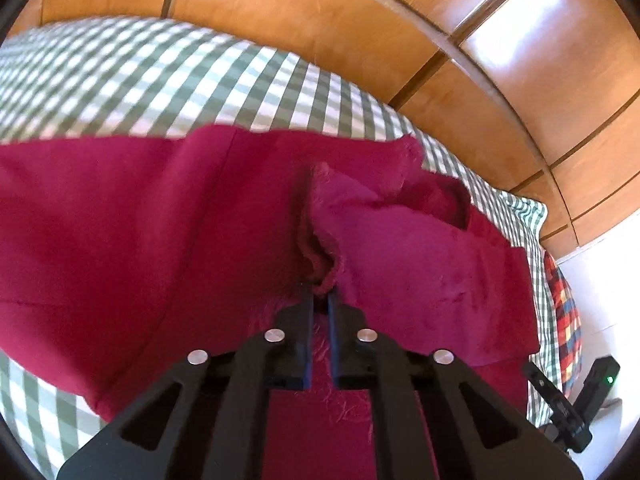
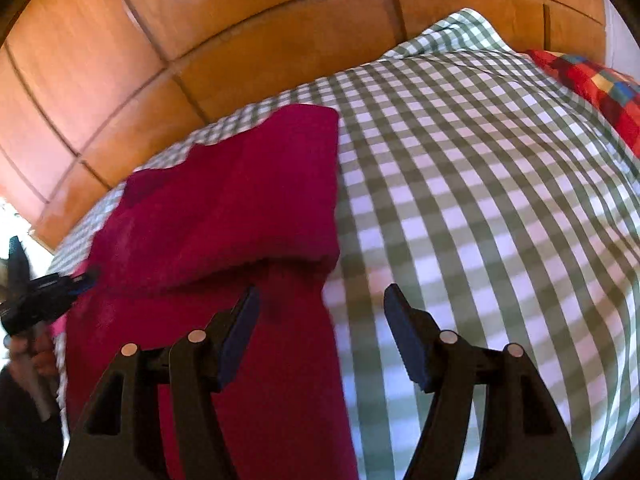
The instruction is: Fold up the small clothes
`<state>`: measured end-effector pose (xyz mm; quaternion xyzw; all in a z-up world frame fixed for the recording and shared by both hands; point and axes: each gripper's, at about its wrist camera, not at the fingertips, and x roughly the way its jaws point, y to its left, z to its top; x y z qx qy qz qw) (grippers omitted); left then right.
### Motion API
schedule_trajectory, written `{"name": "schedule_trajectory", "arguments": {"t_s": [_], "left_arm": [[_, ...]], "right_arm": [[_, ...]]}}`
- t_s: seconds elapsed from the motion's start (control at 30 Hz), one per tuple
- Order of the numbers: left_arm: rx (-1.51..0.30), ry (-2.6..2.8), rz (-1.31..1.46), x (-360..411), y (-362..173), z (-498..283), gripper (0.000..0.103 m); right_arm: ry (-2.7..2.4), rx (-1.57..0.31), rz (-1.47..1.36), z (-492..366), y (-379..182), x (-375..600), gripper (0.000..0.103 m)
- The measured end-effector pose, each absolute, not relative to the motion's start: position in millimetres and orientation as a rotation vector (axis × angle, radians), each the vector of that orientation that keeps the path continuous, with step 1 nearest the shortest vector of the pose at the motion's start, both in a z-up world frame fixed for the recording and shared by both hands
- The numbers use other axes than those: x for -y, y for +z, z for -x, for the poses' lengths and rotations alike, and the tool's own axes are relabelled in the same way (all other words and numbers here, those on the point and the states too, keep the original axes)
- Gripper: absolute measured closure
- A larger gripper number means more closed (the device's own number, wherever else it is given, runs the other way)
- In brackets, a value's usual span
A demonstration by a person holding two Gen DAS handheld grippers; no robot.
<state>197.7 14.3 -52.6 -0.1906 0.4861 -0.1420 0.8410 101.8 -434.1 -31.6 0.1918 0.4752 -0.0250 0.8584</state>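
A dark red garment point(image 1: 140, 220) lies spread on a green and white checked bed cover point(image 1: 160, 72). My left gripper point(image 1: 321, 292) is shut on a bunched edge of the garment and holds it pinched between the fingers. In the right wrist view the same garment point(image 2: 224, 208) lies folded over itself, its right edge running down the middle of the frame. My right gripper point(image 2: 320, 300) is open and empty, just above the garment's right edge and the bed cover point(image 2: 480, 200). The left gripper point(image 2: 48, 288) shows at the far left edge, at the garment's left side.
A wooden panelled wall point(image 1: 360, 20) stands behind the bed and also shows in the right wrist view point(image 2: 200, 40). A red, blue and yellow checked cushion point(image 2: 592, 84) lies at the bed's far right corner; it also shows in the left wrist view point(image 1: 568, 312).
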Motion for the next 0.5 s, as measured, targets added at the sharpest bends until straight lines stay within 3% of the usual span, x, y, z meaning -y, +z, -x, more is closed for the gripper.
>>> {"name": "schedule_trajectory", "arguments": {"t_s": [0.1, 0.13, 0.17, 0.27, 0.4, 0.5], "left_arm": [[-0.922, -0.33, 0.458, -26, -21, -188, 0.099], [-0.896, -0.338, 0.47, -29, -13, -184, 0.099], [-0.859, -0.342, 0.477, -35, -2, -177, 0.099], [-0.833, -0.322, 0.464, -47, 2, -168, 0.099], [-0.973, -0.221, 0.313, -40, -43, -174, 0.099], [-1.004, -0.177, 0.266, -34, -67, -169, 0.099]], "right_arm": [[-0.116, -0.962, -0.412, -117, -30, 439, 0.063], [-0.119, -0.929, -0.422, -116, -22, 442, 0.063], [-0.114, -0.882, -0.425, -115, -14, 443, 0.063], [-0.098, -0.844, -0.405, -116, -5, 438, 0.048], [-0.173, -0.971, -0.376, -122, -30, 435, 0.049], [-0.233, -0.967, -0.417, -112, -42, 450, 0.046]]}}
